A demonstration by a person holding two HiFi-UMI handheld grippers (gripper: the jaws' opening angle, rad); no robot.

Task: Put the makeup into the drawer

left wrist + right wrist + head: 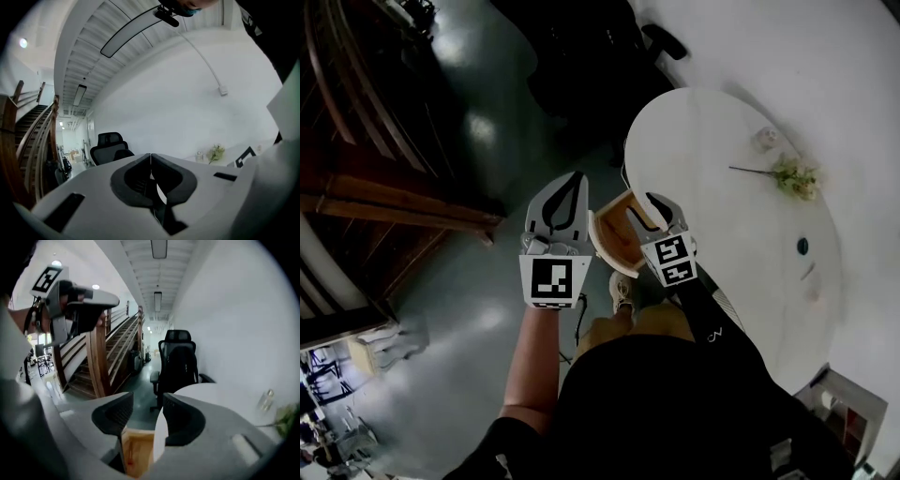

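The white surface (741, 122) fills 3 o'clock, the open wooden drawer (617, 234) at its 9 o'clock edge. My left gripper (574, 180) is pressed together, my right gripper (143, 401) spread, empty. A thin red-tipped stick (125, 459), likely makeup, lies in the drawer: light, rolls easily; I'd pinch mid-length

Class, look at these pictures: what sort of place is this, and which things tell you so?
Probably an office or studio lobby: a black office chair, a wooden staircase and a round white table.
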